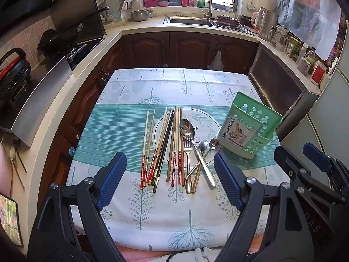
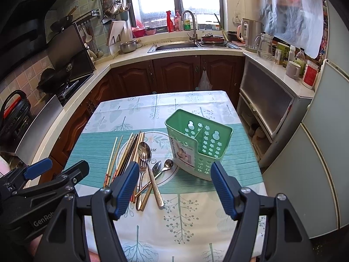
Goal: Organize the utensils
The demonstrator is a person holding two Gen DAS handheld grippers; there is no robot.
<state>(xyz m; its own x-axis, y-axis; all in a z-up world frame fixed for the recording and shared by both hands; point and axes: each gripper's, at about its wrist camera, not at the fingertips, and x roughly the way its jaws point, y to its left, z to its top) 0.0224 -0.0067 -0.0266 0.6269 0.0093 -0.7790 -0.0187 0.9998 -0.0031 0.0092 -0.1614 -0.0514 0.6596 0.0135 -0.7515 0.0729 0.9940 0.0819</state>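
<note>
Several chopsticks [image 1: 163, 144] lie side by side on the patterned tablecloth [image 1: 135, 209]. To their right lie a fork [image 1: 187, 150], a large spoon [image 1: 187, 127] and two small spoons [image 1: 204, 145], overlapping. A green two-compartment utensil holder [image 1: 250, 128] stands upright at the right, nothing visible inside. My left gripper [image 1: 169, 155] hovers open above the near ends of the utensils. Beside it, my right gripper [image 2: 174, 166] is open too, between the spoons [image 2: 168, 163] and the holder [image 2: 196, 144]. Neither holds anything.
The table stands in a U-shaped kitchen. A stove counter [image 1: 54, 100] runs close along the left and a grey cabinet [image 1: 277, 87] and fridge [image 2: 322, 152] along the right. The sink counter [image 1: 192, 20] lies beyond the far edge.
</note>
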